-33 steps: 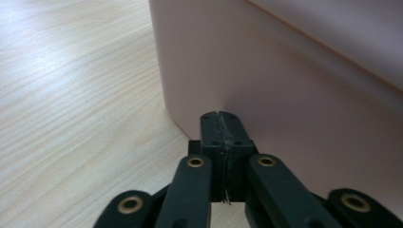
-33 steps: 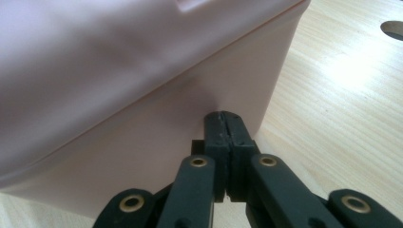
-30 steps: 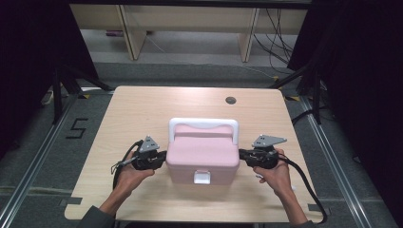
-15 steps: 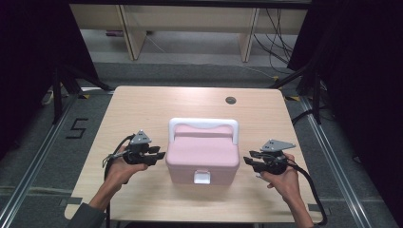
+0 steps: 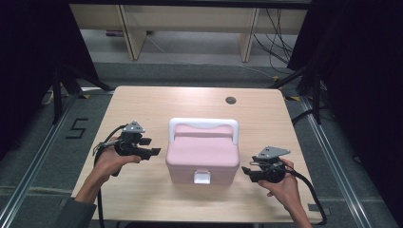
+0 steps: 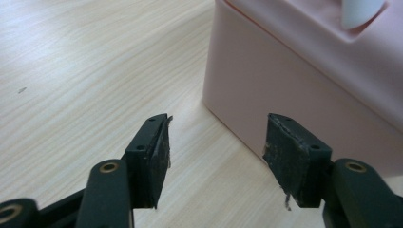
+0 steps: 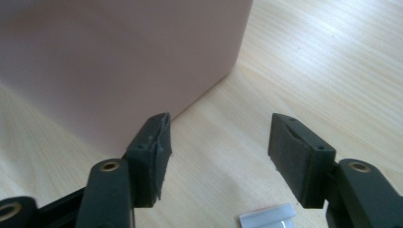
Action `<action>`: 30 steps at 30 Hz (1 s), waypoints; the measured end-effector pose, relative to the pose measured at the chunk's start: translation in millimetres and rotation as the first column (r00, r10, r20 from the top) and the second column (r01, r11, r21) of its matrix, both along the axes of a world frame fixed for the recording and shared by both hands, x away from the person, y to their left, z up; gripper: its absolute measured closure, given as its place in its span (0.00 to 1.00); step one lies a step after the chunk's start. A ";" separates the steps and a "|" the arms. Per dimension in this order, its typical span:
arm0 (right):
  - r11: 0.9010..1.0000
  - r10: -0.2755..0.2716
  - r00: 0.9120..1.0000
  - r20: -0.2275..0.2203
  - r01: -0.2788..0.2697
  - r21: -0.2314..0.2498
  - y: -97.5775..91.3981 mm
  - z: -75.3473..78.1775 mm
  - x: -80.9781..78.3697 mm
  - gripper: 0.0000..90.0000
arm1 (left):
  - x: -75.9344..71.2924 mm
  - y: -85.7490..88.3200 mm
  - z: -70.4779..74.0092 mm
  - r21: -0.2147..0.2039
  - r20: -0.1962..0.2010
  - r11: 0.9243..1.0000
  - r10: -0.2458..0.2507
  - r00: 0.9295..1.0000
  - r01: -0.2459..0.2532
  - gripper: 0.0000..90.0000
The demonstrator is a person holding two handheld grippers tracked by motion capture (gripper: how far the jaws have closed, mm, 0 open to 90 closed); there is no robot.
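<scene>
A pink box [image 5: 203,154] with a white handle [image 5: 203,124] and a white front latch [image 5: 202,177] stands shut at the middle of the wooden table [image 5: 142,104]. My left gripper [image 5: 154,152] hovers a little left of the box, pointing at its side. Its jaws have just been opening and hold nothing. In the left gripper view the gripper [image 6: 216,152] faces the box's lower corner [image 6: 285,85]. My right gripper [image 5: 244,169] is off the box's right front corner, also just opened and empty. In the right gripper view the gripper [image 7: 218,152] has the box wall [image 7: 119,57] ahead and to the left.
A dark round cable hole [image 5: 231,100] sits near the table's far edge. Cables trail from both grippers toward the near edge. A small pale strip [image 7: 267,217] lies under the right jaws. Bare wood surrounds the box on all sides.
Both grippers have drawn back from the box's sides, left one leftward and up, right one rightward and nearer. Both pairs of jaws have gone from nearly shut to wide apart.
</scene>
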State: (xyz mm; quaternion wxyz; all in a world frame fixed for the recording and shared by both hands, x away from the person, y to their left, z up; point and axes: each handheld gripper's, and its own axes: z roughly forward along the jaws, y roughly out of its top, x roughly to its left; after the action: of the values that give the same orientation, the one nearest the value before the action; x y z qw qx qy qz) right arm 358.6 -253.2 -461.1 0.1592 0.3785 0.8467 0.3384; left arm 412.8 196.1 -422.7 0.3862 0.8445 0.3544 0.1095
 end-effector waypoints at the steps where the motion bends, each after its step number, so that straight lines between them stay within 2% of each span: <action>1: 1.000 0.001 1.000 0.004 -0.001 -0.001 -0.7 0.0 0.0 0.45 | 0.9 1.0 3.2 0.002 -0.012 1.000 -0.011 1.000 0.011 0.44; 3: 1.000 -0.005 1.000 0.008 0.005 0.000 -1.9 1.5 -3.3 0.45 | 2.7 1.1 8.9 0.004 -0.006 1.000 -0.008 1.000 0.008 0.43; 5: 0.999 -0.013 1.000 0.010 0.013 0.029 -4.3 0.4 -5.9 0.44 | 4.0 1.2 14.5 0.017 -0.009 1.000 -0.016 1.000 0.017 0.42; 6: 0.999 -0.003 1.000 0.030 0.002 0.033 -6.7 -0.8 -5.5 0.43 | 4.9 1.2 18.1 0.024 -0.010 0.999 -0.021 1.000 0.021 0.42; 7: 0.997 -0.026 1.000 -0.010 0.027 0.079 -6.6 -1.4 -9.2 0.43 | 5.9 1.3 21.7 0.028 -0.005 0.999 -0.024 1.000 0.024 0.41; 8: 0.994 -0.022 1.000 0.000 0.022 0.104 -9.7 -2.8 -9.1 0.43 | 7.2 1.6 25.4 0.025 -0.011 0.999 -0.034 0.999 0.035 0.41; 10: 0.989 -0.026 1.000 -0.013 0.028 0.148 -13.3 -6.8 -10.8 0.43 | 9.6 1.4 33.5 0.026 -0.017 0.998 -0.051 0.999 0.052 0.40; 11: 0.992 -0.024 1.000 0.005 0.023 0.127 -16.0 -7.2 -11.3 0.43 | 10.2 1.1 36.2 0.027 -0.013 0.998 -0.052 0.999 0.052 0.40; 16: 0.989 -0.023 1.000 0.005 0.022 0.143 -18.7 -11.7 -15.3 0.42 | 14.0 -2.3 54.7 0.048 0.001 0.995 -0.084 0.996 0.084 0.38; 17: 0.992 -0.019 1.000 0.021 0.016 0.128 -20.2 -11.8 -15.1 0.42 | 14.8 -3.0 58.6 0.051 0.006 0.995 -0.087 0.996 0.087 0.38; 19: 0.989 -0.039 0.999 -0.003 0.039 0.143 -20.2 -12.4 -17.2 0.42 | 16.5 -4.8 66.1 0.061 0.004 0.993 -0.105 0.994 0.105 0.38; 21: 0.989 -0.033 0.999 0.001 0.033 0.145 -21.0 -13.1 -17.0 0.41 | 17.9 -8.0 72.6 0.071 0.005 0.991 -0.117 0.993 0.116 0.38; 23: 0.992 -0.029 0.999 0.020 0.026 0.127 -22.7 -12.9 -16.7 0.41 | 19.4 -12.5 79.9 0.091 -0.006 0.985 -0.149 0.989 0.149 0.38; 25: 0.991 -0.024 0.999 0.022 0.021 0.134 -22.4 -13.8 -16.4 0.42 | 20.0 -17.6 84.6 0.105 -0.012 0.981 -0.165 0.986 0.165 0.39; 28: 0.991 -0.023 1.000 0.019 0.020 0.129 -22.9 -14.0 -16.4 0.42 | 22.8 -26.1 93.1 0.136 -0.029 0.970 -0.200 0.979 0.202 0.40; 30: 0.989 -0.034 0.999 -0.002 0.034 0.142 -21.7 -14.3 -17.6 0.42 | 25.3 -32.6 98.2 0.152 -0.038 0.964 -0.212 0.976 0.216 0.41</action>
State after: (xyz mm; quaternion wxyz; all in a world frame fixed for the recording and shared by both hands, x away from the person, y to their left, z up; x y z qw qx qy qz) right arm 341.0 -274.9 -475.4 0.1376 0.4033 0.8139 0.3950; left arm 438.1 163.5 -324.5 0.3247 0.9066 0.2557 0.0854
